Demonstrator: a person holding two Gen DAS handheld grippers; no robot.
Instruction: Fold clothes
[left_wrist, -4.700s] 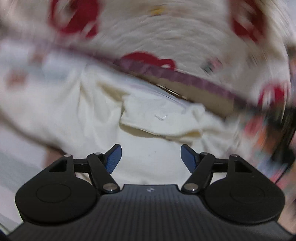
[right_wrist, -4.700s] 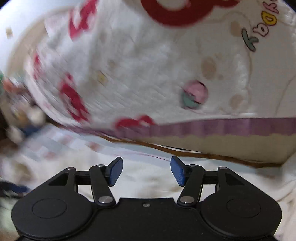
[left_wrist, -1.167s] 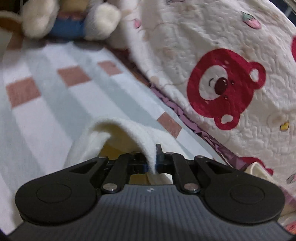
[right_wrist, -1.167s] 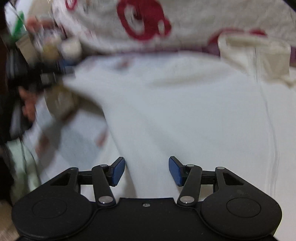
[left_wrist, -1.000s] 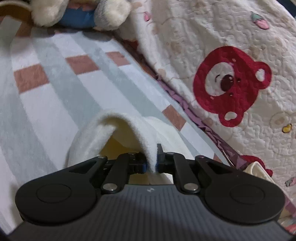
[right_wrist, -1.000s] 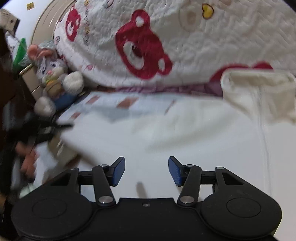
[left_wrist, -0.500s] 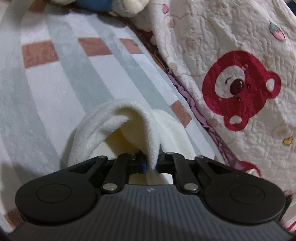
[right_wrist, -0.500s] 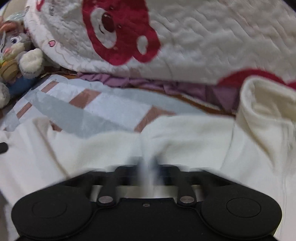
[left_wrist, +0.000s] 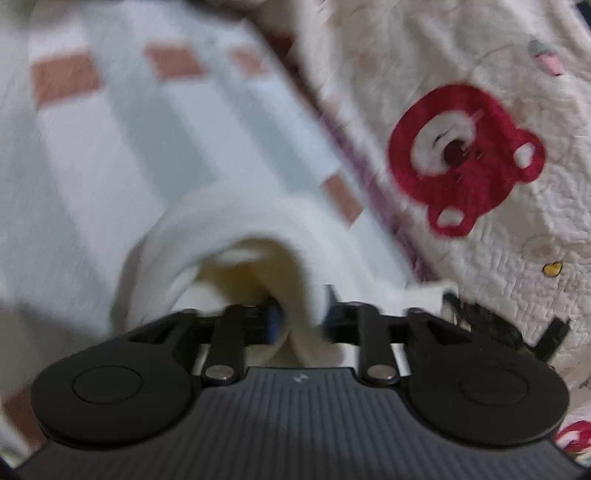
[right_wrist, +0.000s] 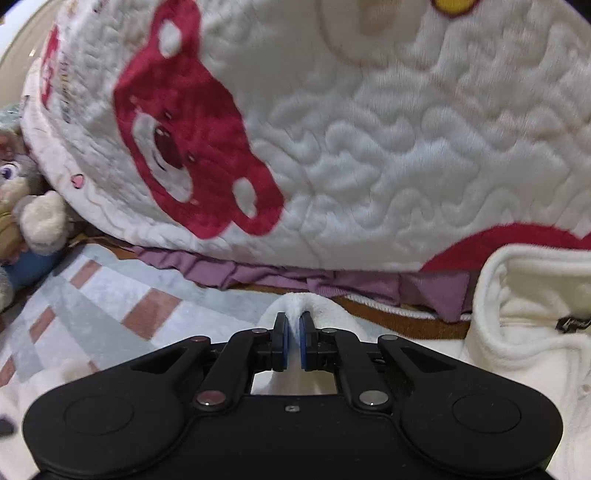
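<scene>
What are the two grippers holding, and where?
The right gripper pinches a raised fold of the cream fleece top. The left gripper is opening, with fleece between its jaws.

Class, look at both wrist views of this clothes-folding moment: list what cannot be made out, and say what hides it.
- Left wrist view: motion blur smears the white fleece garment; whether the opening jaws of the left gripper touch it is unclear.
- Right wrist view: the right gripper body hides the garment beneath its pinched fold.
- Right wrist view: the stuffed toy is cut off by the left edge.
- Both views: the garment's overall shape is cropped.

Black tool (right_wrist: 293, 341), blue fingertips (right_wrist: 281, 345)
</scene>
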